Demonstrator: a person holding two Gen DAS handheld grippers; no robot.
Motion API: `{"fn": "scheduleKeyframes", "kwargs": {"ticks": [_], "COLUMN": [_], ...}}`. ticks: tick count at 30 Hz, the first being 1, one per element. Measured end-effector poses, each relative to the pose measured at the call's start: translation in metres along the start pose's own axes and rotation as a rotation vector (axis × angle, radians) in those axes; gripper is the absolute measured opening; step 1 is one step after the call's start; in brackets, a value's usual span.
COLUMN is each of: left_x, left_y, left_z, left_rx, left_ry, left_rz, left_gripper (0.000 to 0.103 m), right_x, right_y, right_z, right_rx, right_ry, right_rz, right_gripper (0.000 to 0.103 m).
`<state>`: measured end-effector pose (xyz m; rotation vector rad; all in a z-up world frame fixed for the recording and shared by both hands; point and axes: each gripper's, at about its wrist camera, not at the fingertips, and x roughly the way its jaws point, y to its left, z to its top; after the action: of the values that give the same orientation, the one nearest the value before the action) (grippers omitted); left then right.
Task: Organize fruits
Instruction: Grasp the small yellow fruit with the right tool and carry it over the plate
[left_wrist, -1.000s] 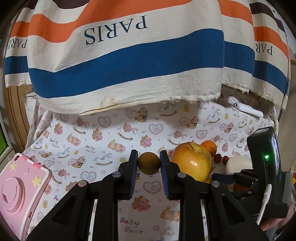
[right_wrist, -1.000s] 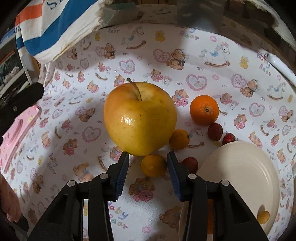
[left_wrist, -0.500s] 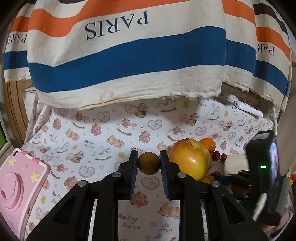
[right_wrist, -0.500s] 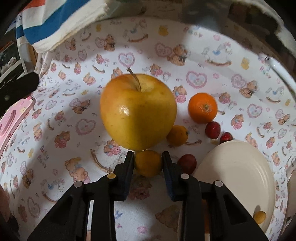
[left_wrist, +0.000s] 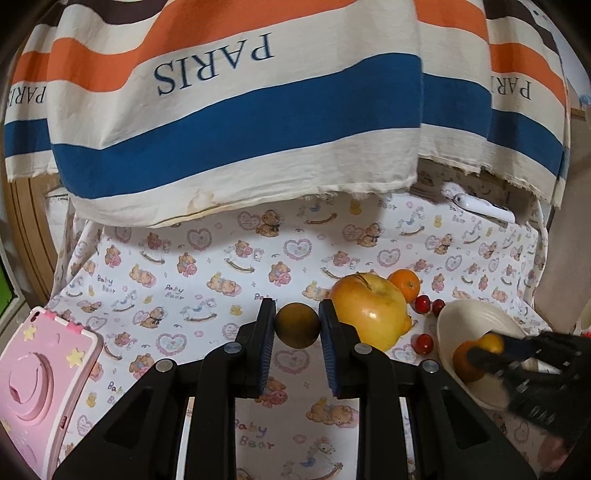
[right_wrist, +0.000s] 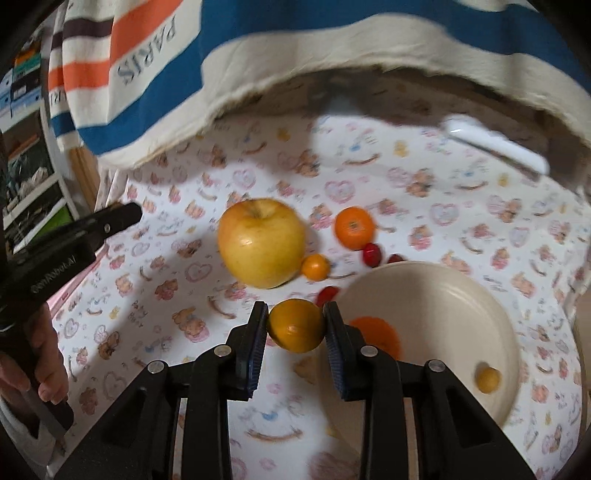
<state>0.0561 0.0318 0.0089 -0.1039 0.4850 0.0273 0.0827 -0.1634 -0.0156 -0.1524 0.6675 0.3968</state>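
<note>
Right gripper (right_wrist: 295, 325) fingers are clamped on a small round yellow-orange citrus (right_wrist: 295, 325), lifted just beside the cream plate (right_wrist: 480, 295). Left gripper (left_wrist: 297, 325) pinches a dull brownish round fruit (left_wrist: 297, 325). Smooth skins could slip and roll off the desk.

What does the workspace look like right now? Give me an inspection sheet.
Surface: bear-print cloth.
Job's things: apple, orange, small citrus and red fruits on the cloth; plate holds an orange fruit and a small yellow one.
Clutter: pink case, white device.
Grippers: left hand-held gripper shut on a brown fruit; right hand-held gripper shut on a yellow-orange fruit.
Cables: nothing seen.
Surroundings: striped PARIS cloth.
</note>
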Motion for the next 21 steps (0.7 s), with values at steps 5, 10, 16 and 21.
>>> {"fn": "scheduleKeyframes", "kwargs": {"ticks": [5,10,16,21], "left_x": [-0.004,-0.010,-0.013,-0.020], "left_y": [-0.009,-0.025,-0.055,-0.088], "left_z": [-0.003,-0.007,-0.017,-0.025], "left_rx": [0.016,0.053,0.100,0.190], "left_ry": [0.007,0.007,0.078,0.092], "left_rz": [-0.028,-0.057,-0.177,-0.228], "left_gripper": [0.023,0.023,0.023,0.023], "right_x": [-0.026,-0.045,-0.060,-0.064], "right_y": [-0.028,-0.055,-0.094,-0.115], "right_z": [-0.005,-0.011,-0.016,-0.019], "right_rx": [0.070,0.101,0.210,0.276], "right_ry": [-0.054,-0.096,-0.120,-0.099], "right_rz": [-0.079,-0.155,-0.201,-0.195], "right_gripper": [0.032,0.032,0.032,0.032]}}
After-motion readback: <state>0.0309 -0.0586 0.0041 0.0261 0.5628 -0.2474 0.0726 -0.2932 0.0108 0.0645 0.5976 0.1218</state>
